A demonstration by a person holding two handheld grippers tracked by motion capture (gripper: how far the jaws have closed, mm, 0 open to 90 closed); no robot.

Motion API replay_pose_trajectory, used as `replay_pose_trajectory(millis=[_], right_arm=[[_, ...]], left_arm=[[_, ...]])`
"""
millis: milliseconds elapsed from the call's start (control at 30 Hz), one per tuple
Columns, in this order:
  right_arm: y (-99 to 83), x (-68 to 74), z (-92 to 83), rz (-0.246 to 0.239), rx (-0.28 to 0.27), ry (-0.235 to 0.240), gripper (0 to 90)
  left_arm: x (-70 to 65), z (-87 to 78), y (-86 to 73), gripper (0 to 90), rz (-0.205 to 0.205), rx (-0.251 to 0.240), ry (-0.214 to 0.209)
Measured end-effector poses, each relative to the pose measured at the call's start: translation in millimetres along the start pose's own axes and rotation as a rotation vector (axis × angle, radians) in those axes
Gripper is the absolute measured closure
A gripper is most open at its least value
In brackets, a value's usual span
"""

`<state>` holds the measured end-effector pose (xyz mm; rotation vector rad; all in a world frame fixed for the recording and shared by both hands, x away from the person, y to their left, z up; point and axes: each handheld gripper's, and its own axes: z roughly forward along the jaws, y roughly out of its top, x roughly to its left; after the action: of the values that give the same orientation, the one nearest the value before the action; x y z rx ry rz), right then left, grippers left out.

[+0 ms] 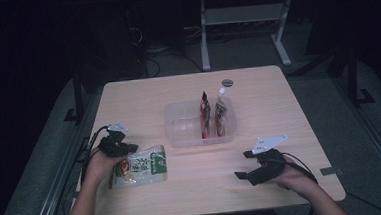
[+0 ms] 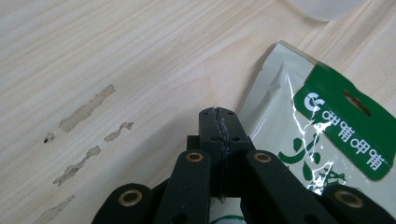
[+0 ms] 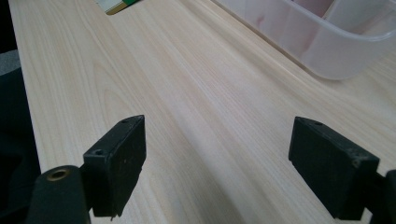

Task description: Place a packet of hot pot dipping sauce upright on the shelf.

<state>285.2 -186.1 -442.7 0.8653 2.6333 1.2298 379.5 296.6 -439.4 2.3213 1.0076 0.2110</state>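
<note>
A white and green snack packet (image 1: 142, 165) lies at the table's front left, its green header strip (image 2: 343, 133) to the right of my jaws in the left gripper view. My left gripper (image 1: 126, 150) (image 2: 218, 114) is shut at the packet's left edge, with a thin ragged film showing in the seam between the jaws. At the front right, my right gripper (image 1: 244, 165) (image 3: 217, 140) stands open just above bare wood, nothing between its pads.
A clear plastic bin (image 1: 180, 138) (image 3: 327, 46) sits mid-table with two upright pouches, one red (image 1: 205, 117) and one with a white cap (image 1: 221, 113). Behind it lies a small dark disc (image 1: 227, 82). Glue-like stains (image 2: 86, 108) mark the wood.
</note>
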Motion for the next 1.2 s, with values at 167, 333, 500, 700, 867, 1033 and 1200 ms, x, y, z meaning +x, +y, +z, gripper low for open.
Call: replay_pose_trajectory(millis=[167, 333, 500, 700, 867, 1033, 1200], right_arm=[[0.0, 0.1, 0.2, -0.004, 0.002, 0.000, 18.4], [-0.4, -0.8, 0.6, -0.002, 0.002, -0.002, 18.5], [0.0, -0.3, 0.7, -0.008, 0.004, -0.005, 18.5], [0.4, 1.0, 1.4, -0.004, 0.009, -0.005, 18.5], [0.1, 0.7, 1.4, -0.012, 0.007, -0.005, 18.5], [0.8, 0.9, 2.4, -0.016, 0.009, -0.005, 18.6], [0.5, 0.9, 2.0, -0.015, 0.009, -0.005, 18.6]], left_arm=[[-3.3, -15.2, 1.3, 89.7, -0.029, -0.065, -0.022], [-26.5, -19.3, 9.9, 89.7, 0.010, -0.107, -0.089], [-53.4, -4.5, 10.8, 89.7, 0.039, -0.102, -0.166], [-73.4, 16.6, 15.9, 89.7, 0.101, -0.058, -0.157], [-78.0, 28.4, 16.5, 89.7, 0.130, -0.015, -0.142], [-79.0, 34.6, 15.6, 89.7, 0.127, -0.002, -0.131], [-81.3, 39.6, 15.9, 89.7, 0.141, 0.000, -0.134]])
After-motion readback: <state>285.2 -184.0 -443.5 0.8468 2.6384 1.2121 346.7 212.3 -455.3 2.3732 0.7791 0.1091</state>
